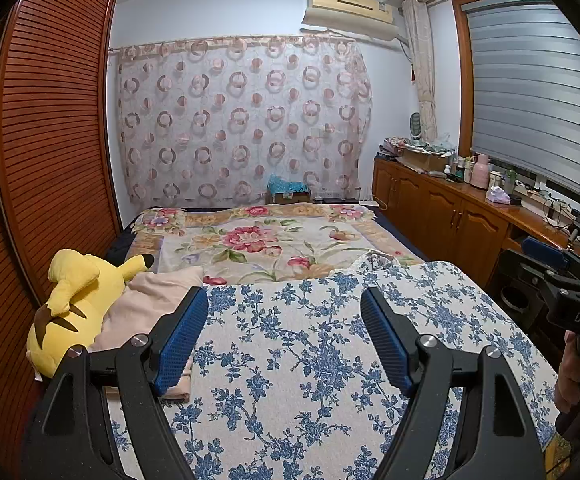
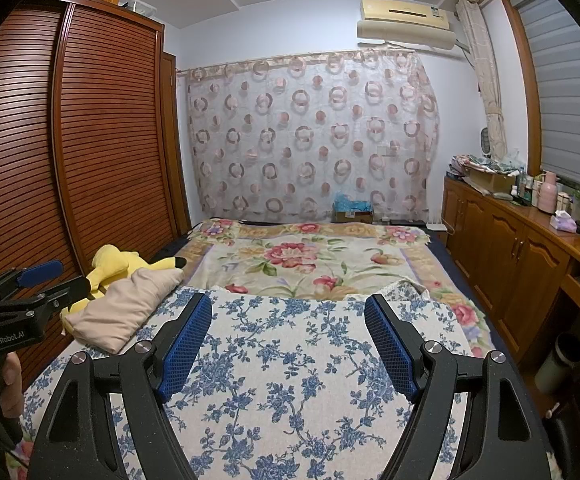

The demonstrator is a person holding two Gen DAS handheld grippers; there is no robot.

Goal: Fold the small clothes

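Both grippers stand wide with nothing between the blue pads: the left gripper [image 1: 284, 332] and the right gripper [image 2: 288, 338] hover side by side above the blue-flowered cloth [image 1: 313, 344] spread on the bed [image 2: 309, 256]. The only garment-like piece is a beige cloth [image 2: 126, 306] lying folded or bunched at the left edge, against the yellow plush [image 2: 120, 266]; whether it is finished or waiting I cannot tell, since a folded piece set aside and one awaiting folding would look alike. Any pickup should pinch a single layer at a corner, both grippers level, clear of the plush.
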